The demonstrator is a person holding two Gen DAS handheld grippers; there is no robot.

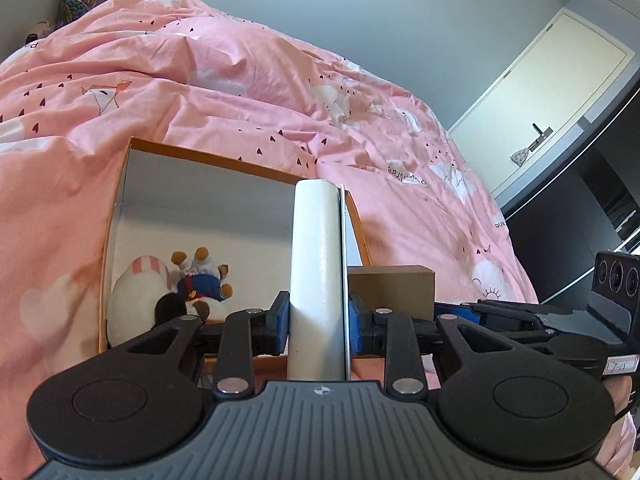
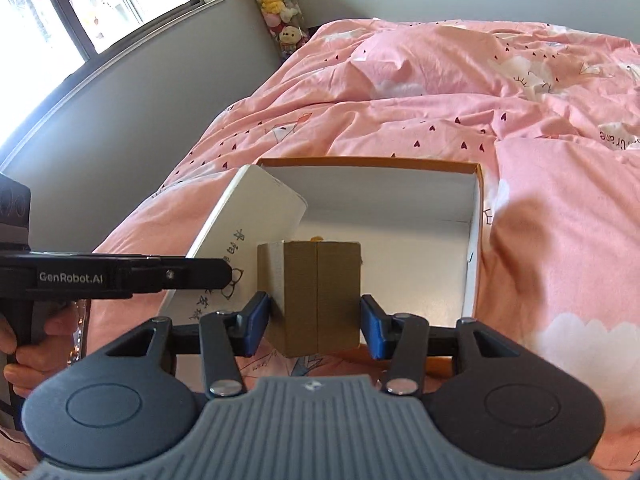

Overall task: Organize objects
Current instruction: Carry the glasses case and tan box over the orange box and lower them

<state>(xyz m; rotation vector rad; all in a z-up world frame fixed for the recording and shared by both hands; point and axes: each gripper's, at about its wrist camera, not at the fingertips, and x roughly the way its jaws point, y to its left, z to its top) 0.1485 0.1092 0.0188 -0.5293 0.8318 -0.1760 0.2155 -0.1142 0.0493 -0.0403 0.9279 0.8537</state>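
Pink heart-print duvet (image 1: pixel 240 92) covers the whole bed in the left wrist view, with a door off to the right and some plushies in the far left corner of the room. An open storage box (image 1: pixel 120 184) with an orange rim sits on the bed. At its near left corner lies a stuffed toy (image 1: pixel 160 292), white with pink stripes and a blue outfit, so at least one thing looks put away already. The left gripper (image 1: pixel 320 322) has its blue fingers (image 1: pixel 282 320) clenched on a white book (image 1: pixel 316 264), held spine toward the camera over the box's near edge. A brown cardboard box (image 1: pixel 394 280) peeks out just to the right.

Over to the right wrist view: same bed, plus a window top left and a tall tube of plush toys in the room's corner. From here the storage box's far right corner looks bare and white. The white book leans in over the box's left edge, handwriting-style print on its cover. The right gripper (image 2: pixel 316 322) is grasping the cardboard box, fingers (image 2: pixel 258 322) on both sides, above the near edge of the storage box.

My read: roughly midway. Toy's in, book and cardboard box are both poised over the box but not set down yet. Can't tell if anything else is waiting outside the frame.
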